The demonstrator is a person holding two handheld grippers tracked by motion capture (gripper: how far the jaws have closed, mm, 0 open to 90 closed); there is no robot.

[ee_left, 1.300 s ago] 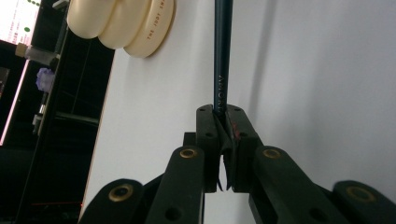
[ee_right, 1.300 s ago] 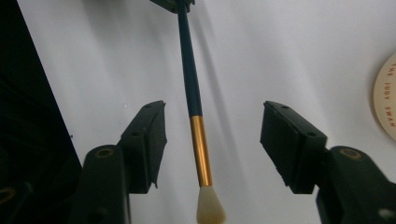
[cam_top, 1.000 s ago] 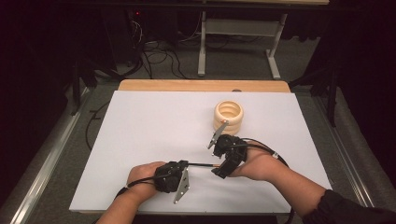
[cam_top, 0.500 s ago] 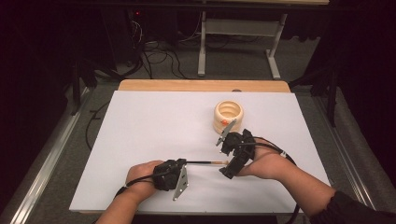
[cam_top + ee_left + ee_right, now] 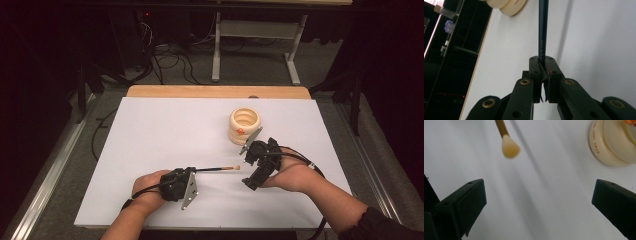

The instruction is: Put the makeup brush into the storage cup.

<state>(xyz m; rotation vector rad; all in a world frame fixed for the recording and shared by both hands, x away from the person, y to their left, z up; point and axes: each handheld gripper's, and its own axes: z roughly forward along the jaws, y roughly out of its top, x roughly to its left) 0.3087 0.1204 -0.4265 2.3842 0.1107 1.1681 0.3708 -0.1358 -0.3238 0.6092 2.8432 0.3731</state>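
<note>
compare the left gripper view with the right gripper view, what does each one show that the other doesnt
Left gripper view: the left gripper shut on the dark handle of the slim makeup brush, lettering along the handle.

Right gripper view: the brush's pale bristle tip and tan ferrule, and the right gripper with jaws wide open, just opened, nothing between them.

Both: the white table surface and the cream ribbed round holder.

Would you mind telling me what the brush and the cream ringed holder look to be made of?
Brush: dark glossy handle, probably lacquered wood or plastic, then a golden-brown section; pale tuft looks like soft bristle. Holder: smooth matte cream rings, likely plastic or silicone.
</note>
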